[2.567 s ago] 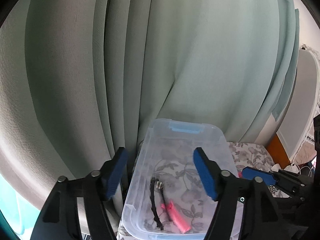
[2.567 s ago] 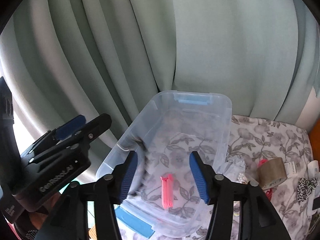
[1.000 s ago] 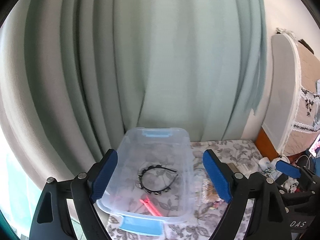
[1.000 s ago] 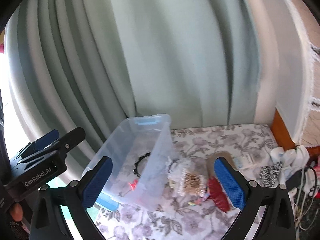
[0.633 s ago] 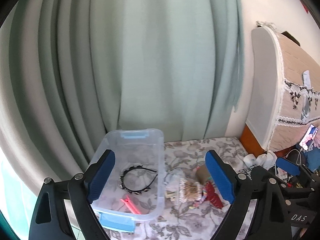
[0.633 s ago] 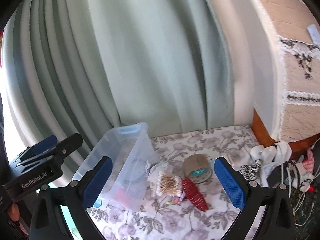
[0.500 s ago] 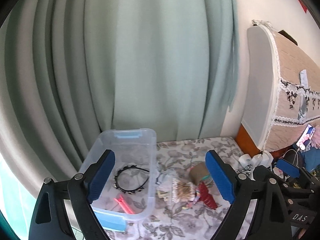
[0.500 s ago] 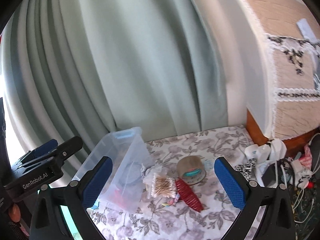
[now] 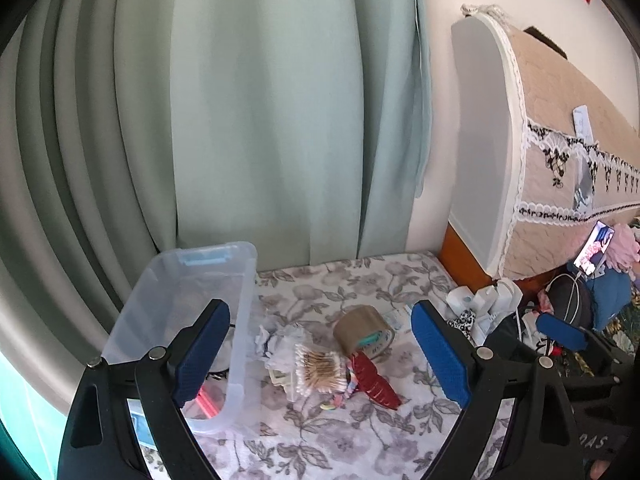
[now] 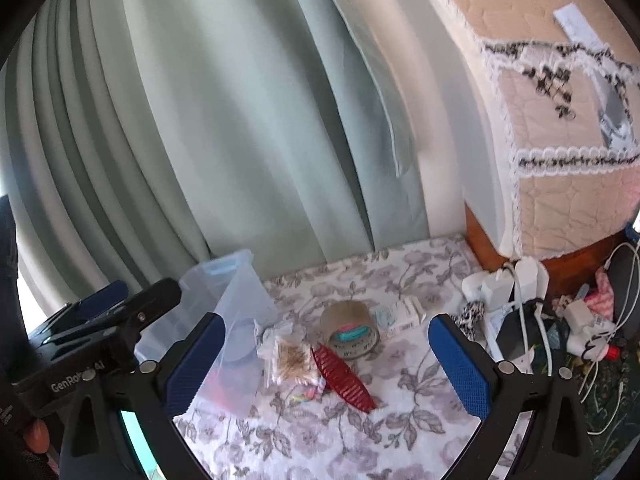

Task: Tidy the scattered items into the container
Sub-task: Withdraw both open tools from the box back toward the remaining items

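Both views swung from container [image 9: 240, 320] to scattered items, left hand-held gripper [image 9: 320, 356] and right hand-held gripper [image 10: 326, 364] angled down, wide, empty

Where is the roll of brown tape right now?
In both wrist views the roll of brown tape lies on the floral cloth, right of the clear bin, just behind the red comb.

Both wrist cameras looked forward and downward along their fingers, from some way back, at a floral cloth [image 9: 360, 280]. Both views shared the clear bin [image 9: 240, 320], tape roll [image 10: 350, 330] and green curtain [image 10: 240, 120].
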The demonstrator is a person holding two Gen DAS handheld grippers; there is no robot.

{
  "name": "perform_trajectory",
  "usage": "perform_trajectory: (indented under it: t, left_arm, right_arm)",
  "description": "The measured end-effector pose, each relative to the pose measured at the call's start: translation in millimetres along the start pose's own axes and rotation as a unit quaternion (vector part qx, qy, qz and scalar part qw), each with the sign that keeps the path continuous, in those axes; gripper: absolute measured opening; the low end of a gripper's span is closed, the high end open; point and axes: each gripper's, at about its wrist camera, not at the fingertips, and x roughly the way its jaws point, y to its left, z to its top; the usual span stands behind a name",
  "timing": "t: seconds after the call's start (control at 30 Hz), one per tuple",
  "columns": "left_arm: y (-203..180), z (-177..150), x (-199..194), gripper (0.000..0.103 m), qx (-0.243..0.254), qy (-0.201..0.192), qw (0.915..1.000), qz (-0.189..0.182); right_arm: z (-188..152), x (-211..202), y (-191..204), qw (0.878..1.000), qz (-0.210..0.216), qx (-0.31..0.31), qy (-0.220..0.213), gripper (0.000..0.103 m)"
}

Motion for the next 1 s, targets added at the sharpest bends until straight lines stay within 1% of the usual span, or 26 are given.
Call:
perform_trajectory:
  t: [0.13, 0.3, 0.47, 0.6, 0.77, 0.8, 0.9, 1.0]
  left_arm:
    - [-2.3, -4.1, 11.8, 0.093, -0.005, 0.017, 0.9998, -0.008]
    - [-4.9, -14.1, 26.7, 0.093, -0.014, 0.043, 0.9988, -0.019]
    - [-8.8, -26.5, 44.3, 0.093, -0.021, 0.073, 0.9966, -0.033]
    - [-10.1, -35.2, 55.3, 0.093, -0.028, 0.085, 0.9955, -0.031]
    - [-12.7, -44.5, 71.4, 0.093, -0.032, 0.095, 0.9944, -0.033]
    - [-13.0, -45.9, 74.6, 0.093, -0.029, 0.096, 0.9944, -0.034]
    - [-13.1, -50.2, 83.6, 0.101, -0.029, 0.102, 0.9935, -0.042]
    - [-11.4, -55.7, 93.8, 0.101, -0.036, 0.108, 0.9922, -0.050]
  right_arm:
    - [-6.7, 5.7, -7.8, 1.000, 0.012, 0.006, 0.021, 0.103]
    - [-14.8, 10.6, -15.2, 0.999, 0.006, 0.003, 0.039, 0.103]
    - [-22.2, 18.4, -29.0, 0.998, -0.002, 0.014, 0.058, 0.103]
    - [-30.1, 29.6, -40.5, 0.996, -0.003, 0.027, 0.085, 0.103]
    - [-40.6, 42.1, -49.4, 0.994, -0.014, 0.028, 0.103, 0.103]
    - [-42.2, 45.3, -50.7, 0.994, -0.015, 0.028, 0.107, 0.103]
    - [-47.0, 54.1, -53.8, 0.993, -0.021, 0.026, 0.116, 0.103]
    - [-52.0, 62.0, -57.3, 0.992, -0.025, 0.029, 0.122, 0.103]
